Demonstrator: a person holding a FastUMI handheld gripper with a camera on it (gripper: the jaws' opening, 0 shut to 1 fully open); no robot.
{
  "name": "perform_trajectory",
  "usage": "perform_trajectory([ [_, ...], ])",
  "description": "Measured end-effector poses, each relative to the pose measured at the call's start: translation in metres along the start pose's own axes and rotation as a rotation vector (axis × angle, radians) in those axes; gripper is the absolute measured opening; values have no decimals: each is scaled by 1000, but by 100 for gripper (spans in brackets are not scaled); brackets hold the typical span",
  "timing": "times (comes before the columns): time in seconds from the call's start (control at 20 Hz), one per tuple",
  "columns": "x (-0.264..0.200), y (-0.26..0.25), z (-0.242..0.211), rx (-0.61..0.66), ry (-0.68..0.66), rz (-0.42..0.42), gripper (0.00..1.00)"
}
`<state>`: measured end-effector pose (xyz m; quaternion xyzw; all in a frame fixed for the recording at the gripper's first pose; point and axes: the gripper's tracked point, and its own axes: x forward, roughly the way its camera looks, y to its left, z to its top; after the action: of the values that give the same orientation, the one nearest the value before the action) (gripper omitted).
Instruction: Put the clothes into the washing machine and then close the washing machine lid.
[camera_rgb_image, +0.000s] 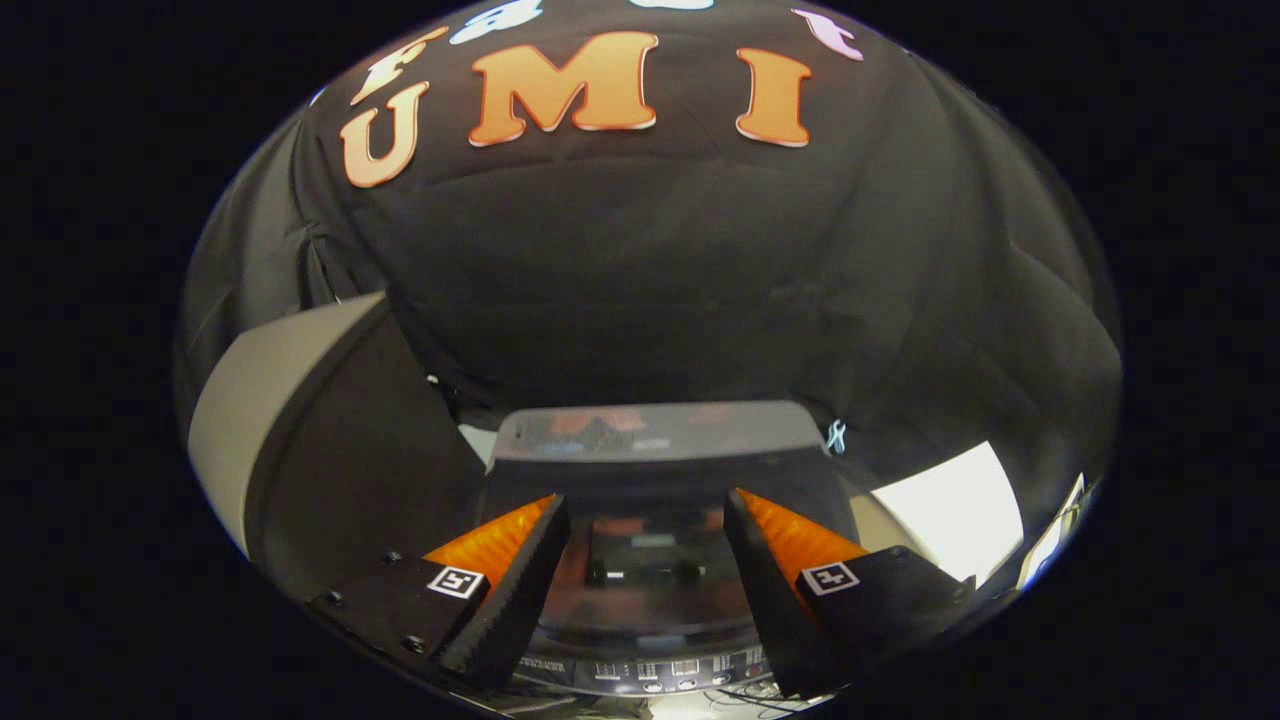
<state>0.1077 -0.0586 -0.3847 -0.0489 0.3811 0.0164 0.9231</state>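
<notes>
The washing machine (660, 432) is a small top-loader just below and ahead of me, with a grey glossy rear deck that mirrors the wall. Its dark glossy lid (645, 600) appears to lie flat over the tub and reflects my fingers. A control panel (650, 672) with small buttons runs along the near edge. My gripper (645, 498) hovers above the lid and is open. The black serrated fingers (520, 570) with orange sides are spread wide, with nothing between them.
A large slanted panel (330, 450), dark with a grey-white edge, stands close on the left of the machine. A white surface (950, 510) lies to the right. Black cloth closes off the back.
</notes>
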Motion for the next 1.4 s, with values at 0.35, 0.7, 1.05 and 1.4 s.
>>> perform_trajectory([
  [0.35,-6,-17,-30,33,44,-32,100],
  [0.7,-24,-36,-4,45,-20,-54,99],
  [1.05,-45,-46,50,44,-116,-62,99],
  [1.4,-77,-51,116,85,-231,-54,99],
])
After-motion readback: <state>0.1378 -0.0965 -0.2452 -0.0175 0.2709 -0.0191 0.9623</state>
